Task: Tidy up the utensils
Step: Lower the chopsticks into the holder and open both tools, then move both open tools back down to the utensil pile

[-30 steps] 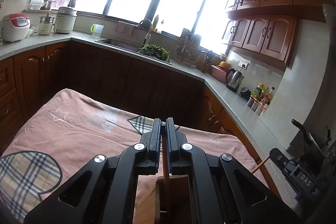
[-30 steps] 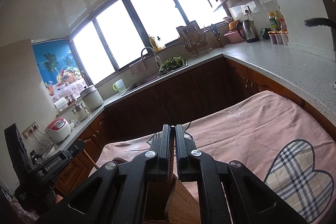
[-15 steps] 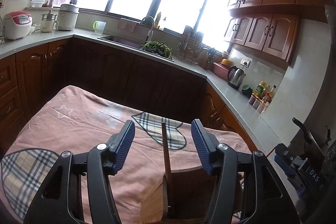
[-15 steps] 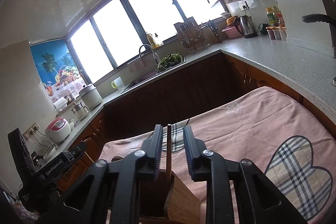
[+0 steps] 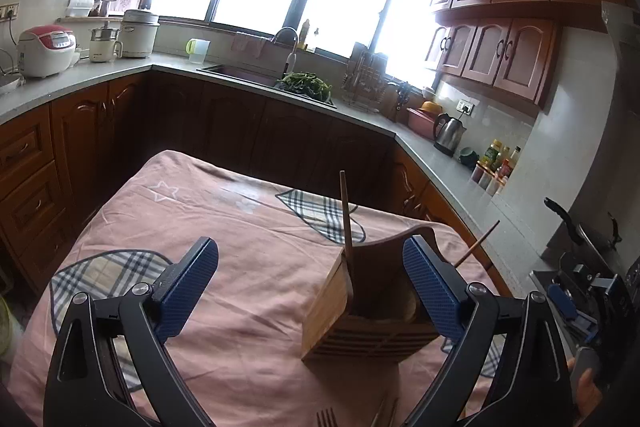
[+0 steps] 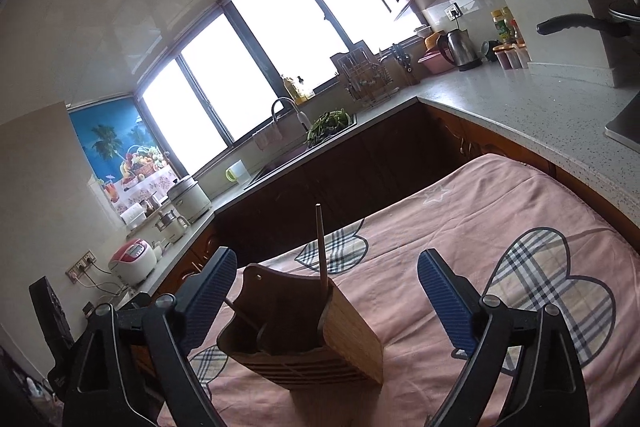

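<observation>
A wooden utensil holder (image 5: 360,319) stands on the pink cloth-covered table (image 5: 248,227); it also shows in the right wrist view (image 6: 320,343). One chopstick (image 5: 345,215) stands upright in it and a second (image 5: 476,243) leans out to the right. In the right wrist view the upright chopstick (image 6: 321,243) rises from the holder. My left gripper (image 5: 310,287) is open and empty, above and behind the holder. My right gripper (image 6: 324,295) is open and empty, its fingers either side of the holder. A fork tip (image 5: 326,417) and more chopsticks (image 5: 384,413) lie at the bottom edge.
Kitchen counters with dark cabinets wrap around the table. A sink with greens (image 5: 306,83), a kettle (image 5: 448,135), a rice cooker (image 5: 46,51) and bottles (image 5: 496,163) sit on the counter. The other gripper's body (image 5: 580,303) is at the right.
Both grippers opened and let go of the chopsticks, which now stand in the holder. Both grippers pulled back and up from the holder.
</observation>
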The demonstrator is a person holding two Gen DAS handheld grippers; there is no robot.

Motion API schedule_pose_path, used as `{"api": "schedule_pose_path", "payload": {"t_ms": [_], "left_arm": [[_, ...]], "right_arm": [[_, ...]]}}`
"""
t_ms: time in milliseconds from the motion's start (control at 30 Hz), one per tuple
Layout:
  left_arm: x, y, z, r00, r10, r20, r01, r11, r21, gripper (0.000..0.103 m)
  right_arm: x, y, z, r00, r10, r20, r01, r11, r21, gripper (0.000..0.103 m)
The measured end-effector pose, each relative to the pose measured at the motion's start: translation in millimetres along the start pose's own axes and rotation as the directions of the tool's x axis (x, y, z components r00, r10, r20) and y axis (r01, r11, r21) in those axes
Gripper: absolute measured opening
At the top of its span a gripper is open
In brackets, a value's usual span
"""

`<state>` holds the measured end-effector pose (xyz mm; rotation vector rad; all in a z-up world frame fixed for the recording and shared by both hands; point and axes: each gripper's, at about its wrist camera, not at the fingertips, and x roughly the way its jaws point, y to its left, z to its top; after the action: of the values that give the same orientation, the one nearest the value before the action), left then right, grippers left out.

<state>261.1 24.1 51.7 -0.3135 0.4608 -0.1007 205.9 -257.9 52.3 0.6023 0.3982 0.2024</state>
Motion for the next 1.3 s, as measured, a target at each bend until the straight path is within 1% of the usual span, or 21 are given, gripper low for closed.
{"api": "schedule_pose_path", "payload": {"t_ms": [167, 400, 667, 933, 1300], "left_arm": [[-26, 5, -21, 1.000, -0.003, -0.030, 0.003, 1.000, 0.013, 0.096], [-55, 11, -47, 0.998, -0.020, -0.068, 0.022, 0.999, 0.028, 0.096], [-73, 11, -80, 0.992, -0.038, -0.117, 0.045, 0.997, 0.059, 0.096], [-78, 6, -105, 0.984, -0.058, -0.166, 0.070, 0.995, 0.065, 0.096], [-73, -2, -120, 0.974, -0.066, -0.217, 0.090, 0.991, 0.102, 0.096]], "right_arm": [[-32, 5, -12, 1.000, 0.005, -0.007, -0.005, 1.000, -0.009, 0.095], [-72, 8, -36, 0.999, -0.024, -0.029, 0.023, 0.999, -0.048, 0.095], [-104, -10, -66, 0.994, -0.077, -0.072, 0.074, 0.996, -0.043, 0.095], [-118, -25, -92, 0.986, -0.116, -0.119, 0.114, 0.993, -0.030, 0.095], [-119, -22, -109, 0.981, -0.116, -0.154, 0.110, 0.993, -0.044, 0.095]]}}
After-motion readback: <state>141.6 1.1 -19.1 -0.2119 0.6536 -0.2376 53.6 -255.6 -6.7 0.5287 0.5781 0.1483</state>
